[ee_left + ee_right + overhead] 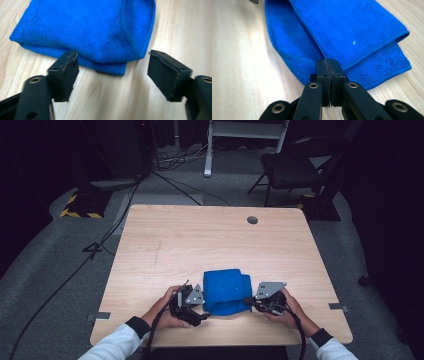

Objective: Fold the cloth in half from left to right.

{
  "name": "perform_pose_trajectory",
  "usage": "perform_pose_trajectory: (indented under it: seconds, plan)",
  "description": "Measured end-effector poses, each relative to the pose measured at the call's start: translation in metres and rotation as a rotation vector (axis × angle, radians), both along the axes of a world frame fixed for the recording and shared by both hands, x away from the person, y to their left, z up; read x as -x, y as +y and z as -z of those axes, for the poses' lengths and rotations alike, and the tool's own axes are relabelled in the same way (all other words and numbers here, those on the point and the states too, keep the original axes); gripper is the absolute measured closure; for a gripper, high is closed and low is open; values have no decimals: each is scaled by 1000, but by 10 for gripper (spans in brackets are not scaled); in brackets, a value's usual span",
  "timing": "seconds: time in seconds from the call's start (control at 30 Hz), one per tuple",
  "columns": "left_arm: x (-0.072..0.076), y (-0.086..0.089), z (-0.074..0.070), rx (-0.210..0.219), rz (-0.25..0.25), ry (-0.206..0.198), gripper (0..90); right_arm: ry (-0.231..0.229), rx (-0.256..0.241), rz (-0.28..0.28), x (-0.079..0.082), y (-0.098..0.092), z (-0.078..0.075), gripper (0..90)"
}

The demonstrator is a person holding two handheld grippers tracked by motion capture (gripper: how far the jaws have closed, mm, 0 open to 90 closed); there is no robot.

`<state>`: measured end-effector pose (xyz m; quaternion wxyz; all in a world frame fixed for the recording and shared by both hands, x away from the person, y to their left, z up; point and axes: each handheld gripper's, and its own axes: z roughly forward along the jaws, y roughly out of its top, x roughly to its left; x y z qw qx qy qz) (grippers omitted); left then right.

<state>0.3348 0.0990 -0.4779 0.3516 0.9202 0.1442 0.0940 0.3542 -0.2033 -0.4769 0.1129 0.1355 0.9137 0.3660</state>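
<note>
A folded blue cloth [225, 290] lies on the wooden table [200, 240] near its front edge, between my two grippers. My left gripper [202, 312] is at the cloth's front left corner. In the left gripper view it [112, 67] stands open, its jaws wide apart just short of the cloth's [87, 27] edge, with bare wood between them. My right gripper [248, 301] touches the cloth's right side. In the right gripper view it [328, 62] is shut, jaws pressed together, tips lying over the lower layer at the hem of the cloth [344, 30]. I see no fabric between them.
A round cable hole [252, 220] sits near the table's far edge. Beyond the table are a black chair [295, 165], floor cables [125, 215] and a yellow-and-black striped base [82, 207]. Bare wood stretches behind the cloth.
</note>
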Motion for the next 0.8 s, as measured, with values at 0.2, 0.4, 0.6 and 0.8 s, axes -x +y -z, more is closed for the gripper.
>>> perform_pose_trajectory:
  seconds: [0.2,0.4,0.6,0.8]
  plan:
    - [7,-4,0,-33,53,-43,709,-25,13,-16,12,-4,-3,895]
    - [4,-1,5,-45,67,-11,875,5,32,-8,18,-9,7,896]
    - [2,-1,9,-44,70,20,835,23,10,15,14,-10,10,871]
    - [-1,7,-2,-21,27,6,631,13,-51,51,12,-17,0,771]
